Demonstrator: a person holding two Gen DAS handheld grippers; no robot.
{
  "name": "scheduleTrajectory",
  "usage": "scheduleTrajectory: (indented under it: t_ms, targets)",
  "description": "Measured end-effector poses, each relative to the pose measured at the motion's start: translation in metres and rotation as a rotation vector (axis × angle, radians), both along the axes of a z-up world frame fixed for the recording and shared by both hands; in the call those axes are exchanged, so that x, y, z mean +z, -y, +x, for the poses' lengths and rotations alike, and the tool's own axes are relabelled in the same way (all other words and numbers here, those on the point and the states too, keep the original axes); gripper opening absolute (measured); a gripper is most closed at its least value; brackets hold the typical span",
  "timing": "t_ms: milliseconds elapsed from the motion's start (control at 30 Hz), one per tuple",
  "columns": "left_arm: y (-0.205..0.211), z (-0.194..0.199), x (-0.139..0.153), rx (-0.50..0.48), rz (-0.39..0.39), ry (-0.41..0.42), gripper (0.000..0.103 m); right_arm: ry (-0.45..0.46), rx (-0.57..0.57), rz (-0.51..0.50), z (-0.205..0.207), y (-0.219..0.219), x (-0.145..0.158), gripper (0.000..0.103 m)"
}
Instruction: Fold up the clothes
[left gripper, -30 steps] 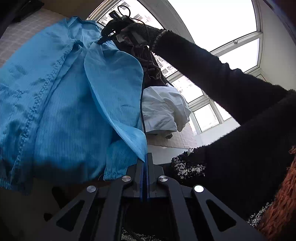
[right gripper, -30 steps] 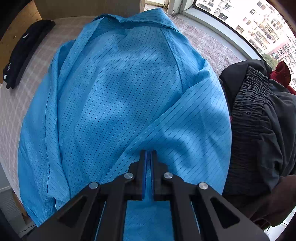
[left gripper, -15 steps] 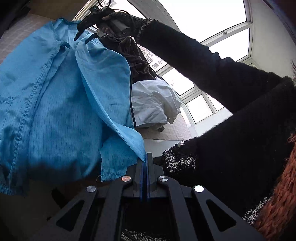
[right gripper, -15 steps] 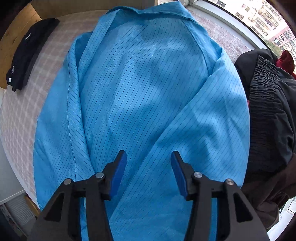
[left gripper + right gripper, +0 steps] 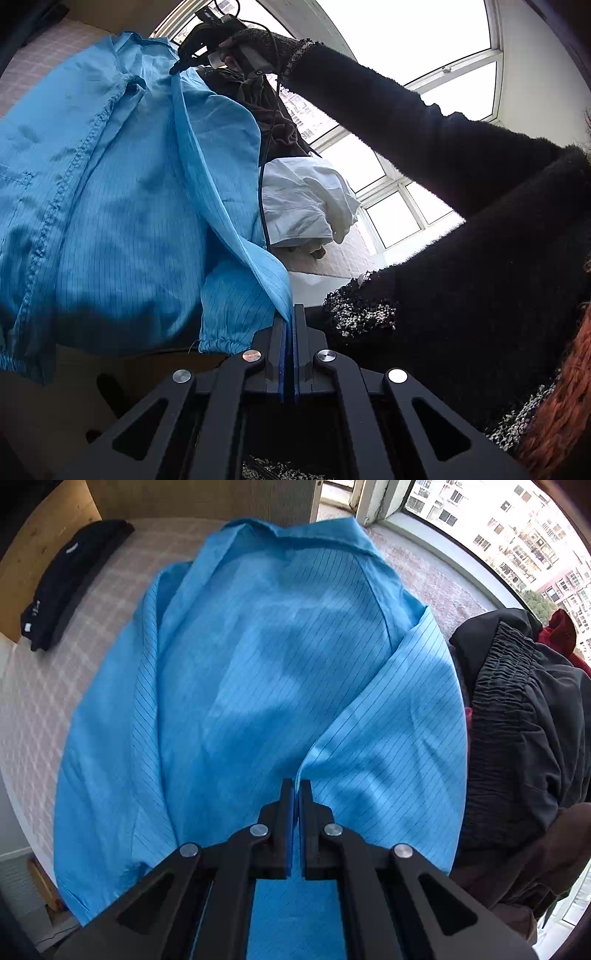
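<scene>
blue jacket spread on bed | thin, slick, limp | left gripper and right gripper pinched on sleeve fabric | best held at seams or cuffs

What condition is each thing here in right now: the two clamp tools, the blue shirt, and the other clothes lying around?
Left gripper: shut on the blue shirt's edge.
Right gripper: shut on a fold of the blue shirt.
Blue shirt: spread back-up, collar far, one side folded over.
Black garment: folded, lying flat.
Dark clothes pile: crumpled, unfolded.
White garment: bunched, unfolded.
</scene>
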State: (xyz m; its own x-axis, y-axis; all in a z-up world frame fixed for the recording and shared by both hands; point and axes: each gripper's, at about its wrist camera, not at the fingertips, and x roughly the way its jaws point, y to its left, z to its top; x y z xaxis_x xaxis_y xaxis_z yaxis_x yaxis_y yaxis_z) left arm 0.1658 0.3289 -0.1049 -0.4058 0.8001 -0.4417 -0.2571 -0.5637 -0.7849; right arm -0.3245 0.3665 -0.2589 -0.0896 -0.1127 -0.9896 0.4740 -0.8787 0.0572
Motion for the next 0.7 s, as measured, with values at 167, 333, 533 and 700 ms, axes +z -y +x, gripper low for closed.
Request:
scheduleTrajectory:
  t_ms: [167, 333, 533, 700]
  targets:
    - [0.010, 0.007, -0.016, 0.037, 0.027, 0.053, 0.000, -0.008, 0.070, -0.115, 0.005, 0.039, 0.024, 0.002]
    - [0.026, 0.009, -0.047, 0.102, 0.008, 0.158, 0.000, -0.049, 0.186, -0.053, 0.019, 0.067, 0.021, 0.016]
    - [0.042, 0.011, -0.049, 0.099, -0.009, 0.162, 0.000, -0.096, 0.098, -0.138, 0.049, -0.028, 0.052, 0.027]
    - [0.039, 0.004, -0.047, 0.044, 0.004, 0.150, 0.000, 0.085, -0.224, -0.219, 0.084, -0.135, 0.001, 0.027]
